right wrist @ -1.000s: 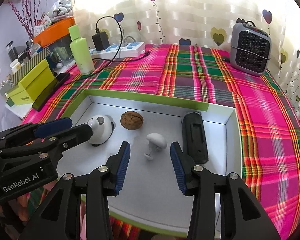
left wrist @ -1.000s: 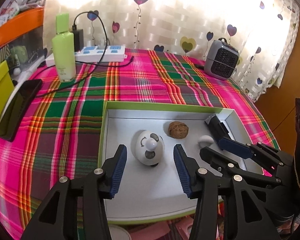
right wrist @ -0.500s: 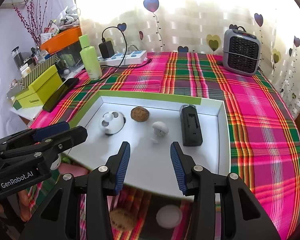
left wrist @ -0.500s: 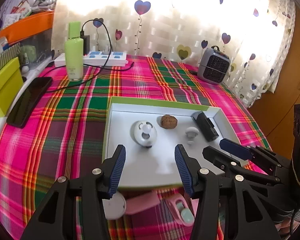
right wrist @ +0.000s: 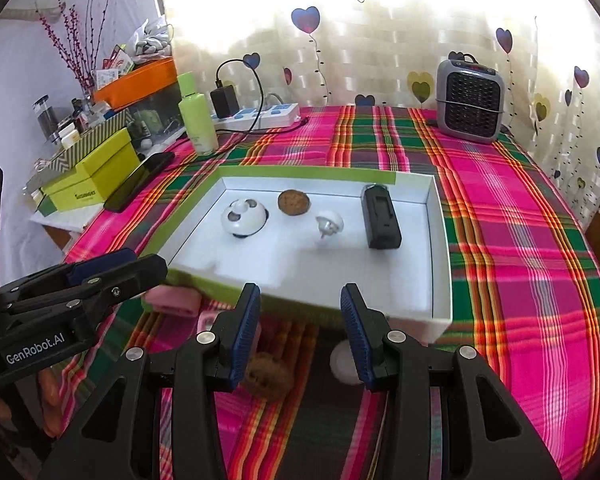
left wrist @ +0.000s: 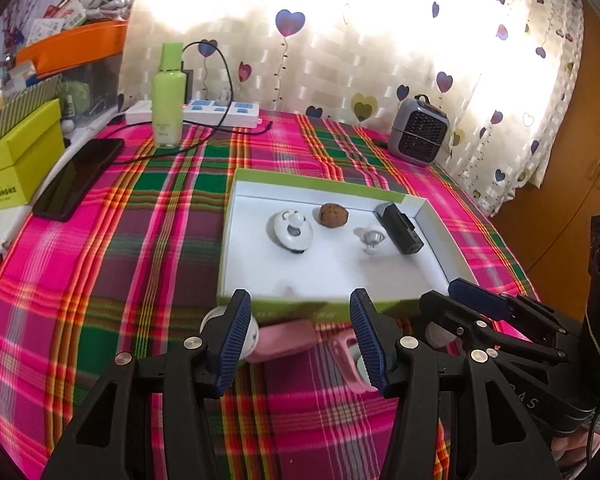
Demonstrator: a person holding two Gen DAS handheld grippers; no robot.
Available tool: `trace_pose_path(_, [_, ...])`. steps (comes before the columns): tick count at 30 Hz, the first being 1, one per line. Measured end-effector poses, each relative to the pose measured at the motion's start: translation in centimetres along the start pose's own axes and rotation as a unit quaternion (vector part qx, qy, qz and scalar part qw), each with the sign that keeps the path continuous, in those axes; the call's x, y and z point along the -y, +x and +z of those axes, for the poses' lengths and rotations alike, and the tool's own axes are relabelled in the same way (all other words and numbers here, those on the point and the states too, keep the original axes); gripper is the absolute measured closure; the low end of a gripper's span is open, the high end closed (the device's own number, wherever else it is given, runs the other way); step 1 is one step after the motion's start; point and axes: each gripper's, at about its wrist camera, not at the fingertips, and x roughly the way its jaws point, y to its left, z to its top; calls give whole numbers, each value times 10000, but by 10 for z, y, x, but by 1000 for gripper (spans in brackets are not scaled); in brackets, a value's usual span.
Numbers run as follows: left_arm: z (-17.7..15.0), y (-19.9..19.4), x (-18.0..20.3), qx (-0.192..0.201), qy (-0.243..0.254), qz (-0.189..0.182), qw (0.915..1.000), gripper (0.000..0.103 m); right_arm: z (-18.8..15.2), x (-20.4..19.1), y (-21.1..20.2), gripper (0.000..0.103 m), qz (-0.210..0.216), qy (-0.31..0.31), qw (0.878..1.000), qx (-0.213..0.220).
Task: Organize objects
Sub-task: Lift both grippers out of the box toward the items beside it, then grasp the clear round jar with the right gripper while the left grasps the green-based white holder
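A white tray with a green rim [left wrist: 316, 180] [right wrist: 300, 170] lies on the plaid cloth. It holds a white round gadget [left wrist: 292, 232] [right wrist: 244, 220], a walnut [left wrist: 333, 214] [right wrist: 293, 202], a small white mushroom-shaped piece [left wrist: 374, 236] [right wrist: 329, 222] and a black device [left wrist: 400, 228] [right wrist: 380, 216]. In front of the tray lie a pink block [left wrist: 288, 338] [right wrist: 172, 300], a white ball [left wrist: 252, 332], a pink case [left wrist: 348, 354], a second walnut [right wrist: 268, 376] and a white disc [right wrist: 342, 364]. My left gripper [left wrist: 300, 320] [right wrist: 144, 260] hovers open and empty over the pink block. To its right, my right gripper [right wrist: 300, 304] [left wrist: 440, 292] is open and empty above the second walnut and the disc.
At the back stand a green bottle [left wrist: 168, 96], a power strip with a charger [left wrist: 220, 112] and a small grey heater [left wrist: 418, 132]. A black phone [left wrist: 80, 178] and a yellow-green box [left wrist: 16, 160] lie at the left edge. A curtain closes off the far side.
Both grippers have drawn back from above the tray to its near side. The loose pieces in front of the tray have come into view. Both stay open.
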Motion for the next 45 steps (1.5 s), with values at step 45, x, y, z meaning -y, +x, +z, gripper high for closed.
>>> trace_pose_path(45, [-46,-4,-45,-234,-406,103,9988,52,-42,32,-14,60,-268,307,9988,-272])
